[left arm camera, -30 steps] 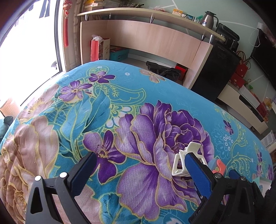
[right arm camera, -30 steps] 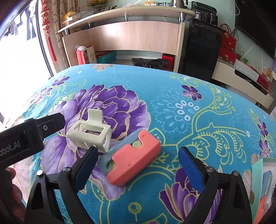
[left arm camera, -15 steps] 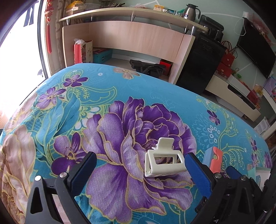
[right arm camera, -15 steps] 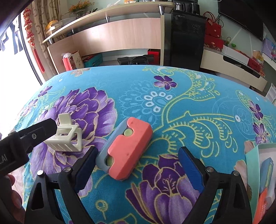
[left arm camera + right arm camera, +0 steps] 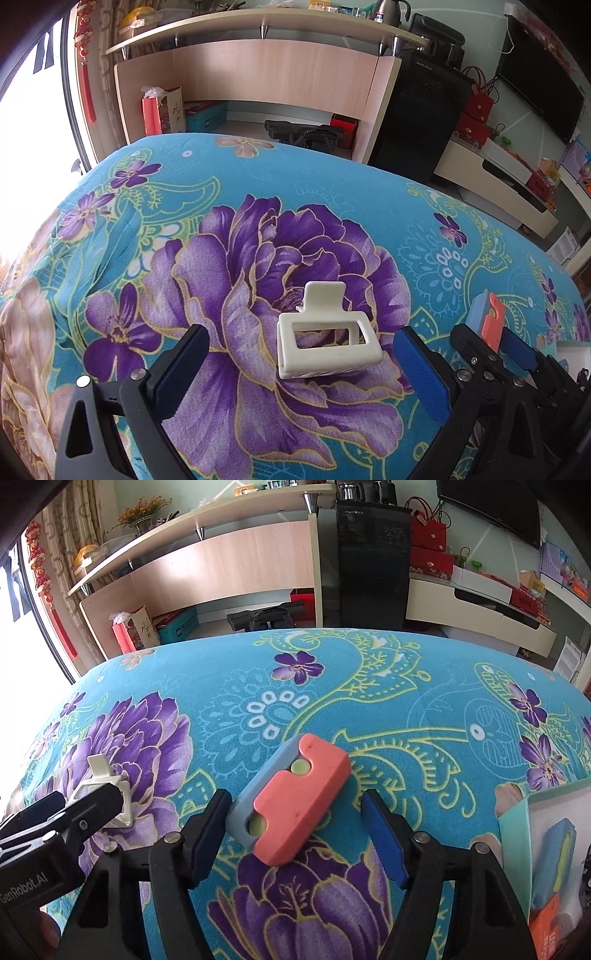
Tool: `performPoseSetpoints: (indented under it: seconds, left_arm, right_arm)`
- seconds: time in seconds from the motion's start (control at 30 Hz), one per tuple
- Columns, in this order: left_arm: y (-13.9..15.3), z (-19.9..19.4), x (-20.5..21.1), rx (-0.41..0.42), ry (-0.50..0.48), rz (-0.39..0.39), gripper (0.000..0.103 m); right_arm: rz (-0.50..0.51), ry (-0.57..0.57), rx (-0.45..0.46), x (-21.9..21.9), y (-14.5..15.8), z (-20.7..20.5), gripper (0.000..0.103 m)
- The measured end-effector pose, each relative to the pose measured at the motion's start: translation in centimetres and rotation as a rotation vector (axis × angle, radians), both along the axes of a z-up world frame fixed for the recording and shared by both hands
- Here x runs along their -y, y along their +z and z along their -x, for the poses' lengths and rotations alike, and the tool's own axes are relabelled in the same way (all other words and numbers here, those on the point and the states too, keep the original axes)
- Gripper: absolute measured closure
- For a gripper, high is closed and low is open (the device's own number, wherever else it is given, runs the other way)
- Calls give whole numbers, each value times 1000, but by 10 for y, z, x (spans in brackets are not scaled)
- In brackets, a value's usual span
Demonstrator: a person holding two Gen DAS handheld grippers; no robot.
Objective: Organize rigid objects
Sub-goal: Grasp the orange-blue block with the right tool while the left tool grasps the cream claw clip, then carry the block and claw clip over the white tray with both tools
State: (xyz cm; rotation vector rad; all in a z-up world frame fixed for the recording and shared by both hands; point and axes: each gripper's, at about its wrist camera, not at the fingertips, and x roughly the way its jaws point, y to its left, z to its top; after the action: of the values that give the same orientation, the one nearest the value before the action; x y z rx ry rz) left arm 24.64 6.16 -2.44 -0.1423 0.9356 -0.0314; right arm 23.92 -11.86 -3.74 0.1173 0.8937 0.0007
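Both grippers have slid across the surface since the earlier frames, so each now frames its own target, and the right gripper (image 5: 295,834) has just been narrowing its fingers, with the pink and grey-blue block (image 5: 291,797) between them but not yet pinched. That block lies flat just ahead of the right fingers, its long axis slanting from 7 o'clock up to 1 o'clock, so the pads face its long sides at a skew; the left finger looks almost touching its lower corner. The left gripper (image 5: 299,373) has its fingers spread wide around the white hair claw (image 5: 327,341), which sits just ahead at 12 o'clock, long axis running 9 to 3 o'clock, touching neither pad. Each hand is nearer its own object. Everything rests on a soft turquoise blanket with large purple flowers (image 5: 229,184); whether a bed or a counter lies under it cannot be told. Farther off stand a pale wooden shelf unit (image 5: 229,561) and a black cabinet (image 5: 364,561).
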Motion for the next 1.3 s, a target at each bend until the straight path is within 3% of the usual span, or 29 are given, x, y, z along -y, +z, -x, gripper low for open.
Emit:
performPoseSetpoints:
  seconds: [0.07, 0.13, 0.2, 0.27, 0.3, 0.47, 0.63, 1.3]
  left_arm:
    - [-1, -1, 1, -4, -6, -3, 10]
    - [-3, -2, 2, -7, -11, -5, 14]
    - [-4, -3, 4, -11, -19, -4, 26]
    - [-5, -3, 5, -20, -26, 1, 44]
    - [-5, -3, 6, -21, -27, -3, 48]
    - [-3, 1, 6, -17, -17, 1, 47]
    - [8, 9, 16, -7, -13, -43, 47]
    - [75, 79, 79, 151, -110, -99, 47]
  right_arm:
    - [-3, -6, 4, 1, 1, 0, 41]
    - [-6, -9, 4, 3, 1, 0, 43]
    - [-8, -9, 5, 4, 1, 1, 45]
    - [-10, -8, 4, 4, 1, 2, 49]
    - [-10, -7, 3, 5, 1, 2, 50]
    - [-19, -5, -5, 9, 1, 7, 54]
    - [-36, -15, -13, 17, 3, 21, 55]
    - [-158, -26, 26, 52, 39, 96, 60]
